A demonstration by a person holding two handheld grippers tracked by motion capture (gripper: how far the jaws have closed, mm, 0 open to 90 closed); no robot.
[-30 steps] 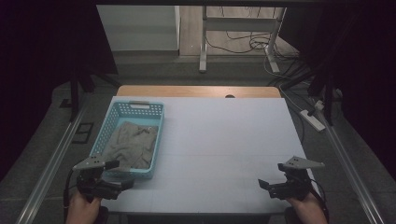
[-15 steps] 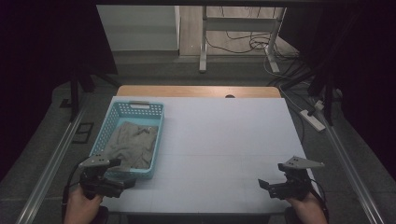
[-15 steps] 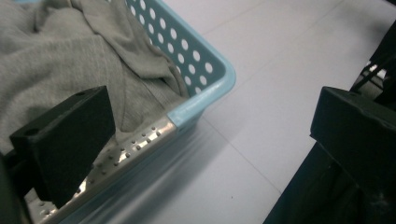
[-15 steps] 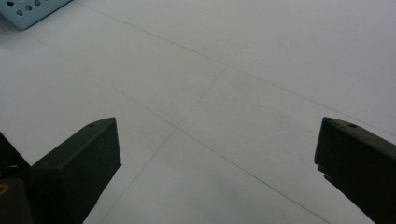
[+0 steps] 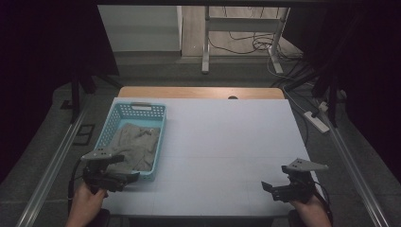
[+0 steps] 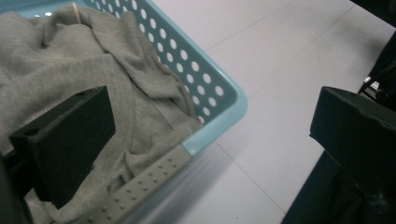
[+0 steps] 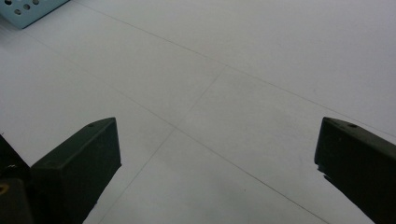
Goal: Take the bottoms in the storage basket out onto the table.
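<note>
Grey cloth lies in the basket (pale blue); left tool released, straddling its corner.

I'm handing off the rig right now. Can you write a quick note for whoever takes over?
Left tongs: open, empty, at the near corner of the blue basket, one jaw over the cloth.
Right tongs: open, empty, over bare table at the near right.
Grey cloth: crumpled inside the basket, at the table's left.
Done: nothing gripped yet.
Left: probably close the left tongs on the cloth and lift it out.
</note>
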